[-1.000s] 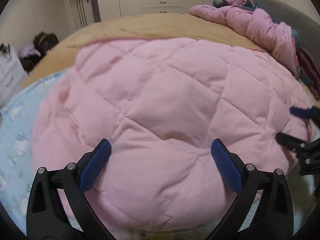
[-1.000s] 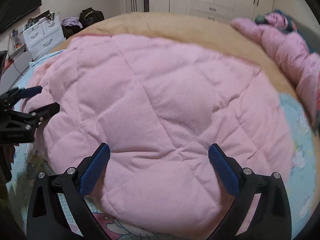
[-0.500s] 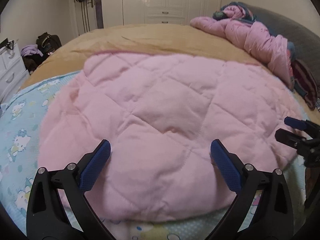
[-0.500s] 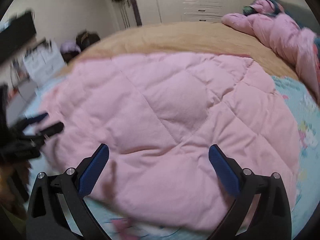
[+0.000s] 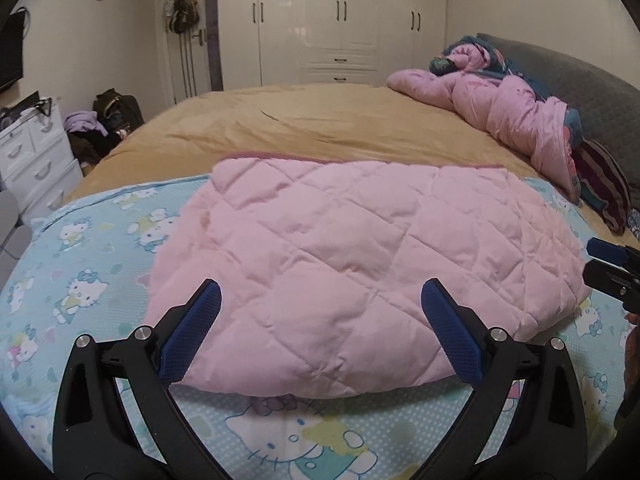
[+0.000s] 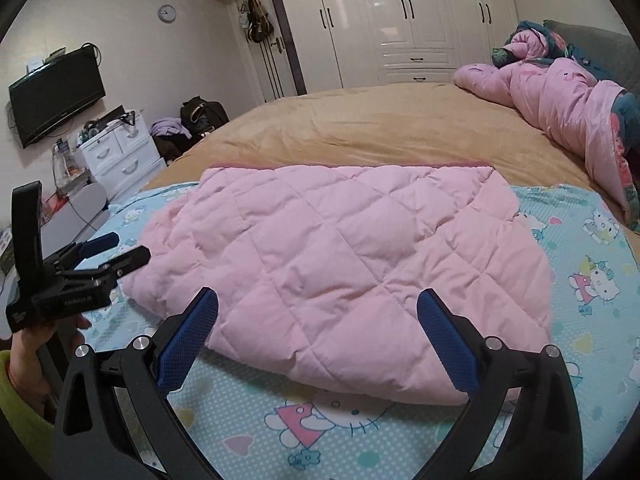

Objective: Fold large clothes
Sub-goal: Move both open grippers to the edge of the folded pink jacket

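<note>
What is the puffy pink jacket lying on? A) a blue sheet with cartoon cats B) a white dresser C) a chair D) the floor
A: the pink quilted jacket lies flat on the light blue sheet with cartoon cats, spread over the bed, and both open grippers are off it.

Two handheld grippers, identically built: matte black plastic frames with triangular cut-outs, silver round-head screws at the pivots, and fingers faced with textured royal-blue pads (image 5: 191, 330). The left gripper (image 5: 320, 312) fills the left wrist view from 7 to 5 o'clock; the right gripper (image 6: 318, 316) does likewise in its own camera. At 9 o'clock in the right view, the left gripper's side — black, with small pale lettering too fine to read — and its upright black handle. Below it, a hand (image 6: 30, 346) and a yellow-green sleeve (image 6: 16, 412).
</note>
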